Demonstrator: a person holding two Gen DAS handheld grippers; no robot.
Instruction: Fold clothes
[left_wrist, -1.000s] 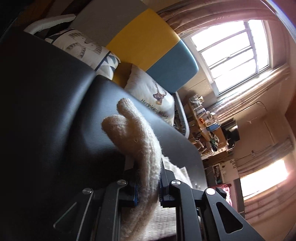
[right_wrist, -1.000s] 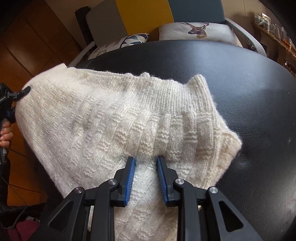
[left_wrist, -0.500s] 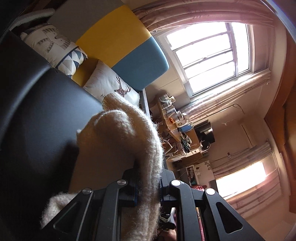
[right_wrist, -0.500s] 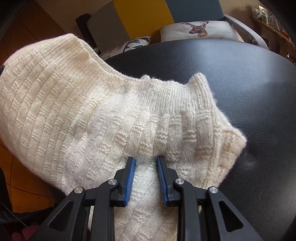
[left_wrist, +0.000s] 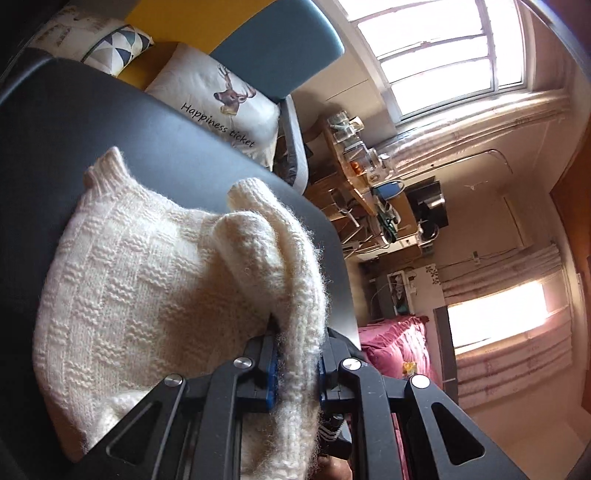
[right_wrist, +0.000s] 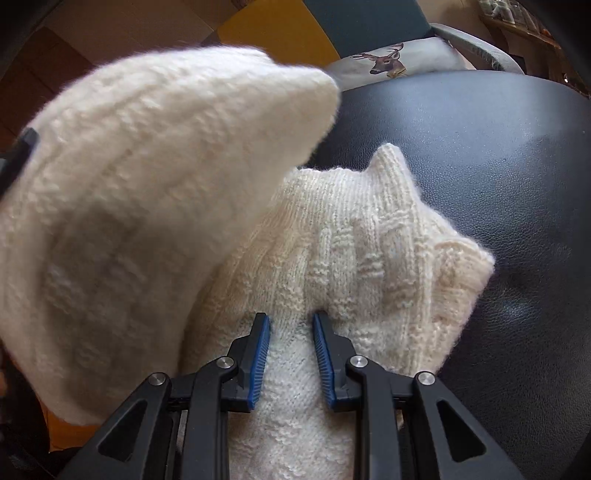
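Sweater (right_wrist: 332, 258) lay on table (right_wrist: 498, 166), one flap raised at 10 o'clock; deer cushion (right_wrist: 391, 61) behind at 12, w/ sofa (left_wrist: 280, 44).

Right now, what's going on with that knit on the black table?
A person is folding a cream knit sweater on the black padded surface with handheld tongs. The left tongs grip a thick edge, lifted over the rest. The right tongs pinch the near part, which lies on the surface. The fold is not yet laid flat.
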